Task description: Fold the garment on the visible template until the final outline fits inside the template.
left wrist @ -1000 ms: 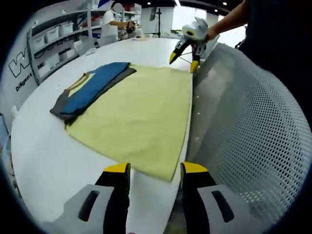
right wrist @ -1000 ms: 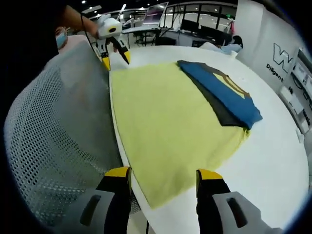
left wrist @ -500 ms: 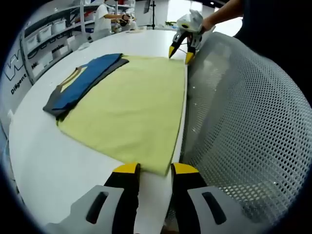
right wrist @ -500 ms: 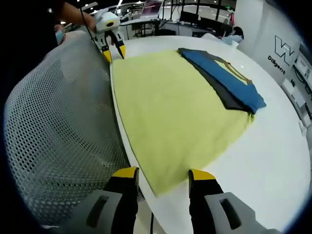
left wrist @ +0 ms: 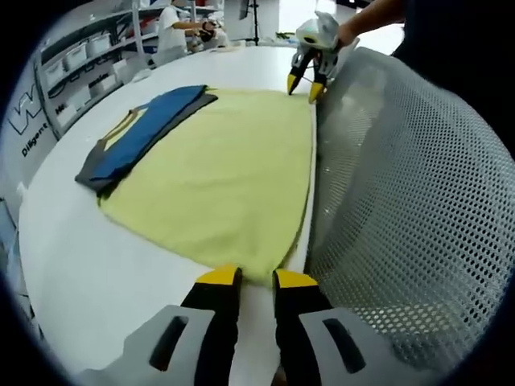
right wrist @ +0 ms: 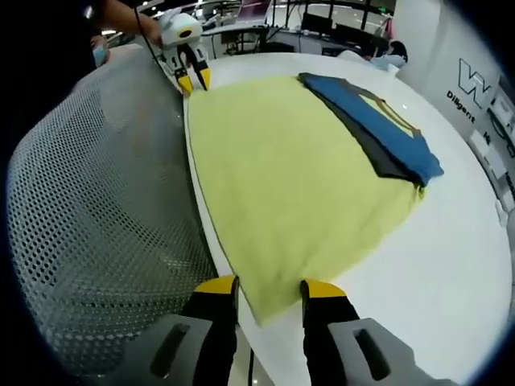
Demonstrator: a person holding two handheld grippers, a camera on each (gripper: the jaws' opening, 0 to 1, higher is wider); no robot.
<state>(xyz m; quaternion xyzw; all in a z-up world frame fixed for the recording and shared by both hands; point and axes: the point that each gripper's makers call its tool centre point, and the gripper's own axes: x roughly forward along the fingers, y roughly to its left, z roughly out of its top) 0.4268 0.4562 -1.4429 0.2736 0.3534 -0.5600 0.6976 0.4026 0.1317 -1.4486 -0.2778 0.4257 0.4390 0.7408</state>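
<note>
A large yellow-green cloth (left wrist: 217, 177) (right wrist: 290, 177) lies flat on the white table (left wrist: 80, 265). A folded blue and grey garment (left wrist: 145, 133) (right wrist: 378, 121) rests along its far edge. My left gripper (left wrist: 257, 279) straddles one near corner of the yellow cloth, its jaws narrowed to a small gap; it also appears as the far left gripper (right wrist: 194, 80). My right gripper (right wrist: 269, 285) straddles the other near corner with a wider gap, and it is seen across the cloth as the far right gripper (left wrist: 303, 85).
A white mesh chair back (left wrist: 402, 201) (right wrist: 105, 201) presses against the table edge between the two grippers. Shelves with bins (left wrist: 80, 56) and a person (left wrist: 173, 20) stand beyond the table. Bare white table (right wrist: 451, 257) lies past the cloth.
Both grippers' jaws have narrowed step by step around the yellow cloth's near corners. Both cameras have moved in closer to the table edge.
</note>
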